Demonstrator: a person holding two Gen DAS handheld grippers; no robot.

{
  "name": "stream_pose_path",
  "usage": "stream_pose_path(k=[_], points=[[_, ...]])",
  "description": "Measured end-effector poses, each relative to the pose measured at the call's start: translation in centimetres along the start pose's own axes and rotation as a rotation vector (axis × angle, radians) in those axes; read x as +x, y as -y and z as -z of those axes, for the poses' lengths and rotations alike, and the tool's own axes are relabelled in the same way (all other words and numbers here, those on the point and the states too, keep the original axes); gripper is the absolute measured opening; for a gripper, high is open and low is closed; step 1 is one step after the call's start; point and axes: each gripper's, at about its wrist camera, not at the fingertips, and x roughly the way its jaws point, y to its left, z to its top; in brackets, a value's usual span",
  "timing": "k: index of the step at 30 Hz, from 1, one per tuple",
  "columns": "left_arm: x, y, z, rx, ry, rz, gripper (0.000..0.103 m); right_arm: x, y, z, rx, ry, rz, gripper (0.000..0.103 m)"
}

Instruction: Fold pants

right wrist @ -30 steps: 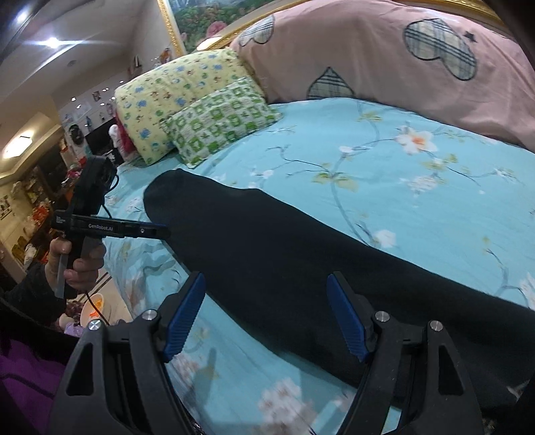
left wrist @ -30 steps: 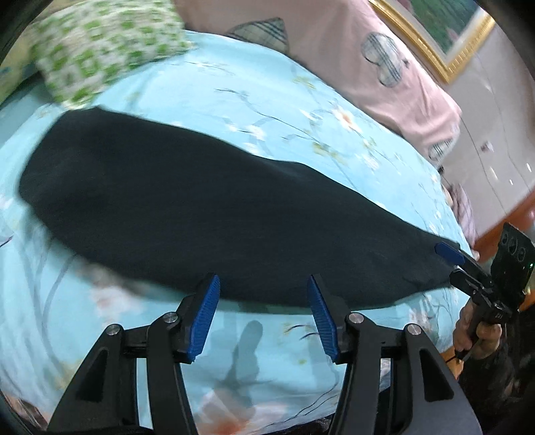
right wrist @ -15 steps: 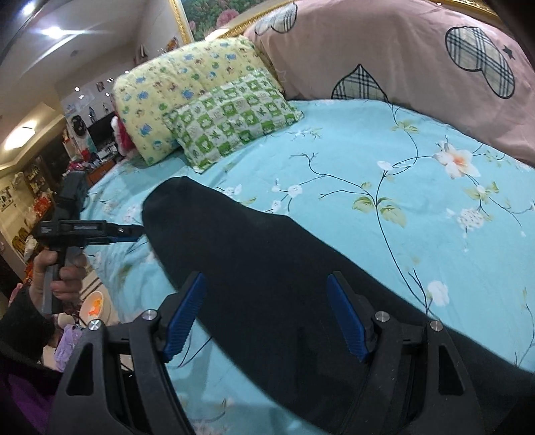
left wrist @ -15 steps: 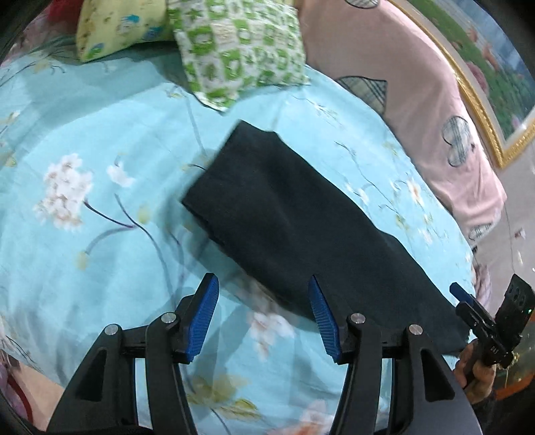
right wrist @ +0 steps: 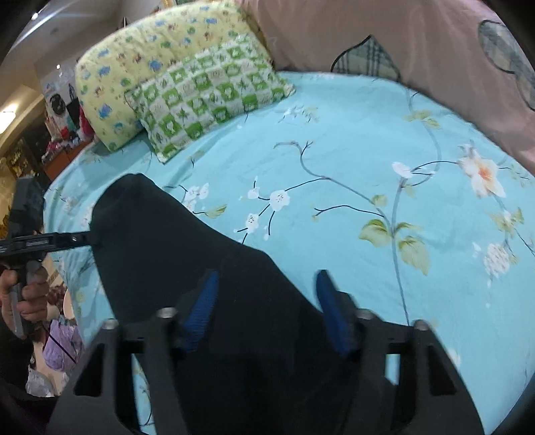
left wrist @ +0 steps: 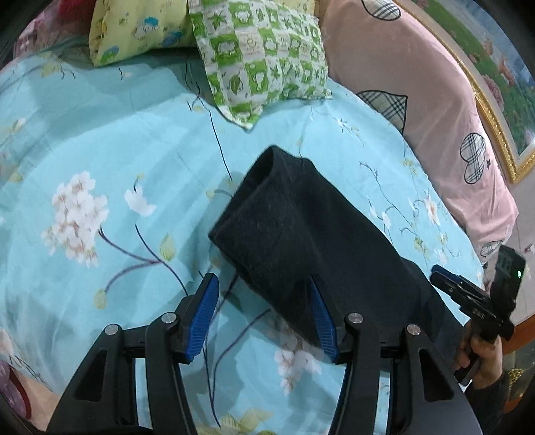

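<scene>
Black pants [left wrist: 301, 234] lie folded lengthwise as one long strip on the blue flowered bed sheet [left wrist: 100, 150]. My left gripper [left wrist: 264, 311] is open, low over the sheet at the near corner of the strip's narrow end; its right blue pad overlaps the cloth edge. My right gripper [right wrist: 265, 308] is open and hovers over the other part of the pants [right wrist: 174, 254], empty. Each gripper shows in the other's view: the right one [left wrist: 468, 297] at the far end, the left one [right wrist: 67, 239] touching the strip's narrow end.
A green checked pillow [left wrist: 264, 57] and a yellow pillow [left wrist: 133, 30] lie beyond the pants' narrow end. A pink padded headboard [left wrist: 418, 83] runs along the bed's far side. The bed edge is near the right gripper's hand [left wrist: 481, 361].
My left gripper has swung along the pants to their narrow end and dropped close to its corner. My right gripper has moved in over the cloth. Both stayed open.
</scene>
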Motion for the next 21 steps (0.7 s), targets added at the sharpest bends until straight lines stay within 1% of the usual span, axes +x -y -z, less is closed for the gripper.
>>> stream_pose_path(k=[4,5,6,7,8,9,11,12,14,16,18,21], points=[[0.8,-0.4,-0.3,-0.004,-0.008,-0.020,0.042,2.9,0.8,-1.3,0.011,-0.071,-0.008,0.047],[1.0,-0.6,-0.4,-0.009,-0.008,-0.016,0.036,3.6,1.0,-1.6,0.020,-0.089,-0.016,0.042],[1.1,-0.6,-0.4,-0.008,-0.008,-0.011,0.029,4.3,1.2,-1.7,0.027,-0.107,-0.027,0.035],[1.2,-0.4,-0.3,-0.002,-0.006,-0.008,0.026,4.7,1.2,-1.7,0.029,-0.119,-0.041,0.030],[1.2,-0.2,-0.3,0.008,0.001,-0.018,0.024,5.1,1.2,-1.8,0.032,-0.133,-0.064,0.023],[1.1,0.2,-0.4,0.025,0.012,-0.031,0.023,5.4,1.0,-1.7,0.028,-0.144,-0.079,0.018],[0.7,1.1,-0.5,0.063,0.034,-0.047,0.019,5.5,0.3,-1.7,-0.005,-0.150,-0.074,0.012],[0.4,1.4,-0.7,0.076,0.044,-0.043,0.017,5.2,-0.2,-1.8,-0.033,-0.143,-0.057,0.009],[-0.5,2.1,-1.3,0.096,0.065,-0.016,0.015,4.3,-0.8,-2.2,-0.066,-0.119,-0.040,0.008],[-0.9,2.7,-1.8,0.118,0.087,-0.006,0.015,3.1,-0.6,-2.9,-0.062,-0.082,-0.039,0.008],[-0.8,3.3,-2.1,0.142,0.095,-0.023,0.015,2.3,-0.1,-3.4,-0.048,-0.056,-0.042,0.008],[0.2,3.5,-2.2,0.156,0.091,-0.048,0.015,2.9,0.4,-3.5,-0.039,-0.064,-0.033,0.007]])
